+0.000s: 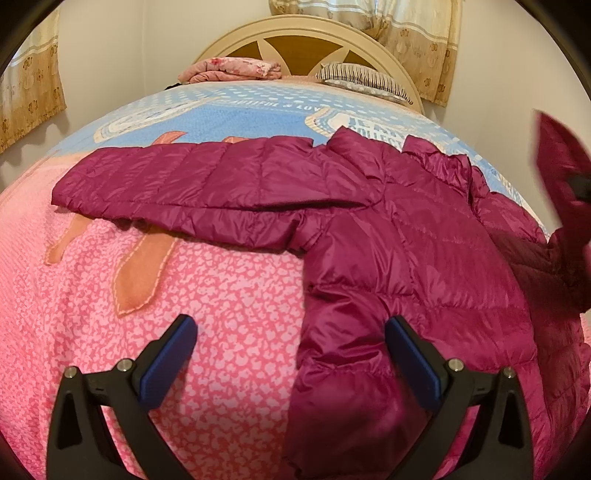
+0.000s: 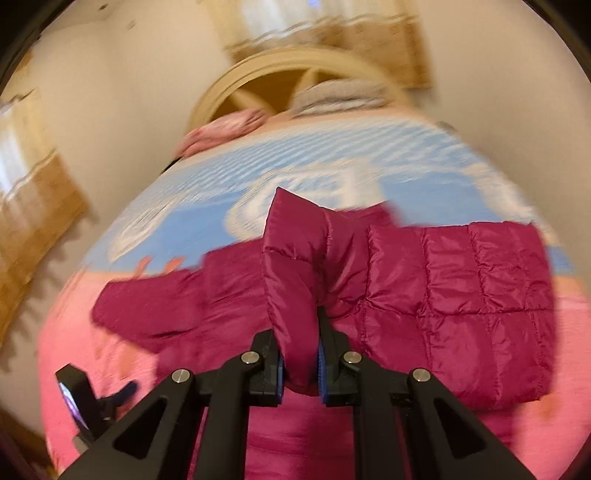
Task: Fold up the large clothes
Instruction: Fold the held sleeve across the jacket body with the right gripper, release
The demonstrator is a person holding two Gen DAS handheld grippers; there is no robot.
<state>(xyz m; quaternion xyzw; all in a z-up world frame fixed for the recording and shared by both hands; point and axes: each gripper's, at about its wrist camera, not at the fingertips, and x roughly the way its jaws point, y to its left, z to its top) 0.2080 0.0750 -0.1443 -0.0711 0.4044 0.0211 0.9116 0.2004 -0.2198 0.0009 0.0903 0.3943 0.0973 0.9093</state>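
Observation:
A magenta puffer jacket (image 1: 388,221) lies spread on the bed, one sleeve (image 1: 166,177) stretched out to the left. My left gripper (image 1: 291,326) hangs open just above the bedspread by the jacket's lower left edge, its right finger (image 1: 413,358) over the fabric, nothing between the pads. My right gripper (image 2: 299,343) is shut on a fold of the jacket (image 2: 461,277), seemingly the other sleeve's end (image 2: 295,258), which stands up lifted off the bed. In the left wrist view that lifted piece (image 1: 554,147) and the right gripper (image 1: 581,186) blur at the right edge.
The pink and blue bedspread (image 1: 147,295) covers the bed. At its head stand a cream headboard (image 1: 306,33), a folded pink blanket (image 1: 229,70) and a striped pillow (image 1: 362,79). Curtains (image 1: 417,44) hang behind. My left gripper (image 2: 92,402) shows at the right wrist view's lower left.

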